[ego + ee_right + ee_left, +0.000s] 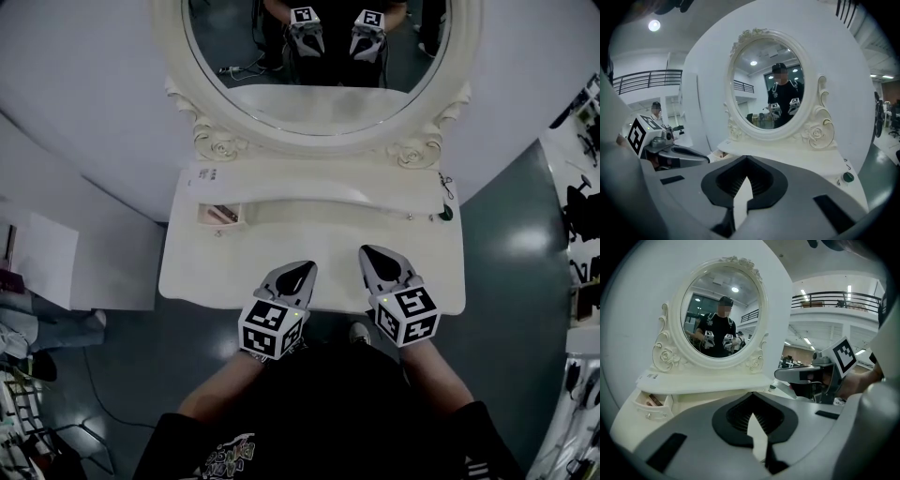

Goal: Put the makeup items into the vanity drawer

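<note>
Where the raised back shelf of the white vanity table reaches its left end, a small drawer stands pulled open. A brownish makeup item lies inside it, and the left gripper view shows the same item in the open drawer; its exact type cannot be made out. Right of the drawer, at the front edge of the tabletop and left of centre, sits the left gripper, tips pointing toward the mirror. Its own view shows the left gripper with both jaw tips brought together and nothing between them. Just beside it, right of centre, sits the right gripper, aimed the same way and not touching the left one. In its own view the right gripper likewise has its jaws closed tip to tip, with no object gripped. The oval mirror, in its carved cream frame, stands upright at the back of the table and reflects the person and both marker cubes. At the far right of the tabletop, near the mirror base and well apart from both grippers, rests a small round green object, also visible in the right gripper view.
</note>
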### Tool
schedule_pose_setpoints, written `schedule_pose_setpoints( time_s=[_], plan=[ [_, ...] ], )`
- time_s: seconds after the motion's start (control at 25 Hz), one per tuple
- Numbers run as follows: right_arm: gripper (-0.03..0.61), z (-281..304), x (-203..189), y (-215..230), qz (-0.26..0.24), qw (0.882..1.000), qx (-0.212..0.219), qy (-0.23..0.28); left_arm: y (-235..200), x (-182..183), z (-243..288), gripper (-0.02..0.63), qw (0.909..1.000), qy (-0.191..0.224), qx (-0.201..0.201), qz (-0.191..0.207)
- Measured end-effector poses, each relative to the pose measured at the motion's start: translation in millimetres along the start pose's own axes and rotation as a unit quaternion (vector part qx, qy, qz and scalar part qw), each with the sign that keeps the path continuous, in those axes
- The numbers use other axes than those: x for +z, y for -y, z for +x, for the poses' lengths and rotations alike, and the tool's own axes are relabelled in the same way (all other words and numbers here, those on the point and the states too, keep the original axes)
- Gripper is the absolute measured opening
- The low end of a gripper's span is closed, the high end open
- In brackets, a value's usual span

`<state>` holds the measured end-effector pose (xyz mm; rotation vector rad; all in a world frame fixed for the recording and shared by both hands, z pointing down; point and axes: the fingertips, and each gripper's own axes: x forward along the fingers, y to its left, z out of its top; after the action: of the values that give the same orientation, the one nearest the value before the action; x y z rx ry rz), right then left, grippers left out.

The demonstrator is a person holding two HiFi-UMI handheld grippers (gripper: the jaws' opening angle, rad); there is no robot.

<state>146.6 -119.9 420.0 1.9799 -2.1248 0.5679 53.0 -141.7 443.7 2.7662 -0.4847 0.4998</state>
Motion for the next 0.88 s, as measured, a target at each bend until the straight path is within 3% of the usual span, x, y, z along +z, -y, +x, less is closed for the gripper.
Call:
schedule_pose_setpoints(
  time_s=[0.36, 0.88],
  plan=[
    [0.029, -14, -29, -8, -0.002, 0.998, 0.064, -0.028, 28, -6, 10, -0.002, 0.9991, 0.003, 0.04, -0.01],
    [0.029, -28, -36, -21, -0.034, 0.991, 0.127, -0.04, 41, -18, -10, -0.003, 0.9929, 0.022, 0.11, -0.039]
  ],
)
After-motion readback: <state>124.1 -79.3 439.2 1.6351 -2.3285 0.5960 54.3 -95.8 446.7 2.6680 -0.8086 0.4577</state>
